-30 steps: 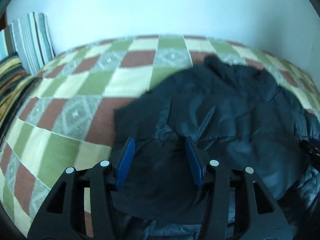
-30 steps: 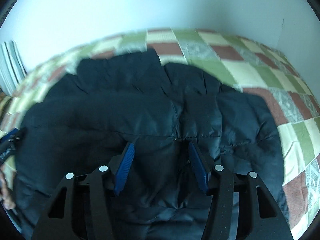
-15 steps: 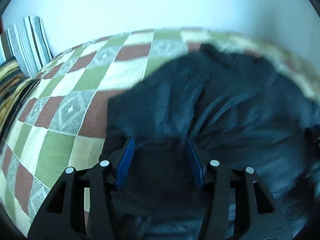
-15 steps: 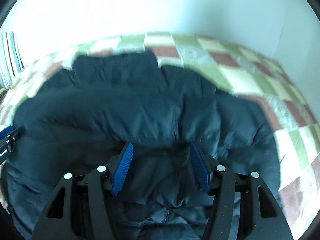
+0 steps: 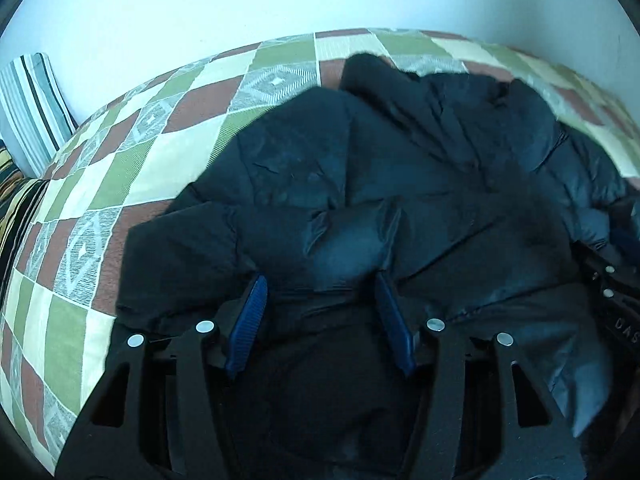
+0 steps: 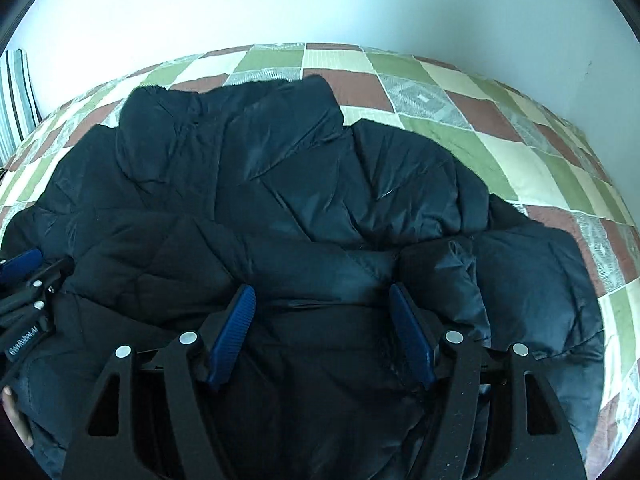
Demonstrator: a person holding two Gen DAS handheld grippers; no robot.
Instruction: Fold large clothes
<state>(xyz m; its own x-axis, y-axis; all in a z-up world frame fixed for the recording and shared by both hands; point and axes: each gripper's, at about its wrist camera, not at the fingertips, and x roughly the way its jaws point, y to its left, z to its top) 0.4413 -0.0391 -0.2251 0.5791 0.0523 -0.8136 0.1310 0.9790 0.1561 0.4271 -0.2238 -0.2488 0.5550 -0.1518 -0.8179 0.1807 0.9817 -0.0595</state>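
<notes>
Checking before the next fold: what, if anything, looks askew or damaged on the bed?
Nothing looks damaged. The dark puffer jacket lies bunched and uneven on the checkered bedspread, its folded edge lumpy between the fingers of both opening hand-held grippers.

A dark puffer jacket (image 6: pixel 304 184) lies rumpled across a bed's checked quilt (image 6: pixel 452 92) of green, cream and rust squares, filling mid-frame. At the bottom, the right gripper (image 6: pixel 322 300) is opening its blue-padded jaws, a fold of jacket bulging between them. The left gripper (image 6: pixel 24 280) enters at the left edge; a striped cushion (image 6: pixel 16 96) stands upper left.
</notes>
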